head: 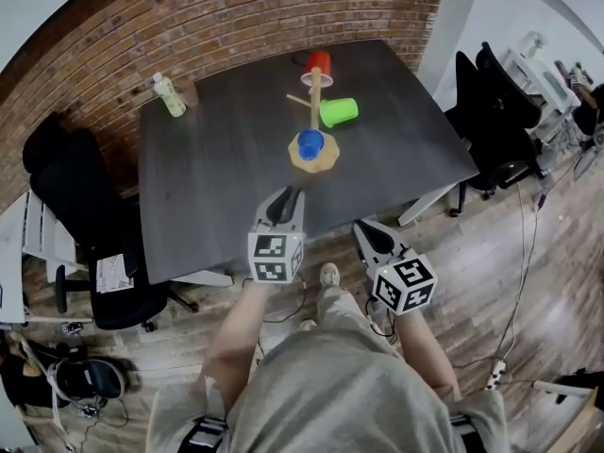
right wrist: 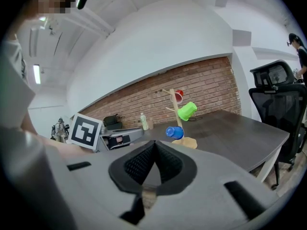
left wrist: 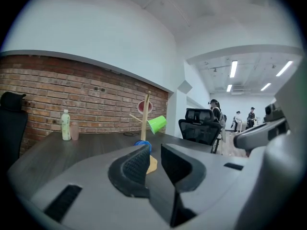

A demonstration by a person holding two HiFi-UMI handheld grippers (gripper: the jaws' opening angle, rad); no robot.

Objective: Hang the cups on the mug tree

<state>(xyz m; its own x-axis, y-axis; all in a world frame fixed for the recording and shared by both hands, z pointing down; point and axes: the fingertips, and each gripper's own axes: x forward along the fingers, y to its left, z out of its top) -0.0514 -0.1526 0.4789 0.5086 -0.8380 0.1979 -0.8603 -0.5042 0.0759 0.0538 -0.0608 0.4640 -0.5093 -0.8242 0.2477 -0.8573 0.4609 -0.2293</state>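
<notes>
The wooden mug tree (head: 315, 92) stands at the far middle of the dark table (head: 217, 177). Three cups hang on it: a red cup (head: 319, 61) at the top, a green cup (head: 339, 111) on the right branch, and a blue cup (head: 310, 142) low near the base. Both grippers are back at the table's near edge, well short of the tree. My left gripper (head: 286, 199) has a narrow gap between its jaws with nothing in it. My right gripper (head: 370, 234) is shut and empty. In the left gripper view the green cup (left wrist: 157, 124) shows beyond the jaws; in the right gripper view the blue cup (right wrist: 174, 132) does.
A pale green bottle (head: 170, 94) stands at the table's far left corner. A black office chair (head: 80, 215) is left of the table, and more black chairs (head: 491, 121) are to the right. Cables lie on the wooden floor. People stand far off in the left gripper view.
</notes>
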